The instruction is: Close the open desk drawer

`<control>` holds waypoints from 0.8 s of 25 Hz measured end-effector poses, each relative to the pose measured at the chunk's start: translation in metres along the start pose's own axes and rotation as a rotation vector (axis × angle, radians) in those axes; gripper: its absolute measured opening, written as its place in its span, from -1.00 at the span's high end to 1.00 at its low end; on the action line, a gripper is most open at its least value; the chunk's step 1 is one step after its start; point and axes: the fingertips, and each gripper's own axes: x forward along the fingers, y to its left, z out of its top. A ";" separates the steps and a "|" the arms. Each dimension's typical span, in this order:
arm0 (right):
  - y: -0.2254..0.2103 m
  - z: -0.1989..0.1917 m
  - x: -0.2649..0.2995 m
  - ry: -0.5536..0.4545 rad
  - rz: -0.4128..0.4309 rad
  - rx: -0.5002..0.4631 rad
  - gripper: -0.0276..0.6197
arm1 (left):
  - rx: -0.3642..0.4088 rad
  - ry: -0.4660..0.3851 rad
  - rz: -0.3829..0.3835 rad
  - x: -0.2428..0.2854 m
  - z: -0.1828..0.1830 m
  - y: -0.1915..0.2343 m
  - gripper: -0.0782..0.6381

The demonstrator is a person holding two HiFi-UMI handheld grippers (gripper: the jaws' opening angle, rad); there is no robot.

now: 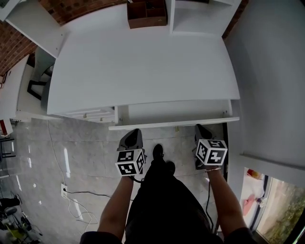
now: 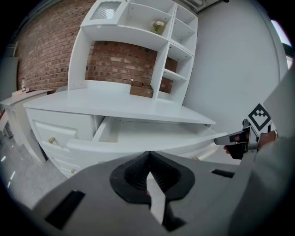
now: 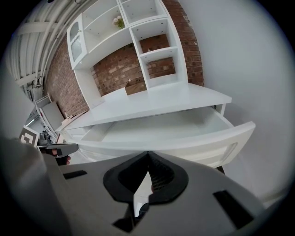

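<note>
White desk (image 1: 143, 62) against a brick wall (image 2: 120, 62), with a white shelf unit (image 2: 138, 27) rising from its back. Drawer (image 1: 176, 113) under the right part of the desktop stands pulled out toward the person, its long front panel (image 1: 174, 123) clear of the desk edge. To its left is a bank of smaller drawers with small knobs (image 2: 51, 140), all pushed in. Left tongs (image 1: 135, 133) are held low near the left end of the front panel. Their own view shows the tips meeting, closed on nothing. Right tongs (image 1: 200, 129) are near the right end of the panel, also closed, tips together and nothing between them. Both point at the drawer front, just short of it; contact cannot be confirmed. Brown wooden box (image 1: 147, 13) sits at the back of the desk, well away from the drawer. Pale marbled floor (image 1: 86, 152) below, with a cable (image 1: 71, 198) lying loose at left. The person's shoe (image 1: 158, 152) shows between the two tongs.
</note>
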 end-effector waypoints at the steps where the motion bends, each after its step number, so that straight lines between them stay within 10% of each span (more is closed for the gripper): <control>1: 0.000 0.002 0.003 -0.001 -0.002 0.001 0.90 | 0.005 0.000 -0.003 0.003 0.002 0.001 0.76; 20: -0.008 0.048 0.047 -0.058 -0.027 0.058 0.90 | 0.033 0.012 -0.054 0.049 0.042 0.017 0.76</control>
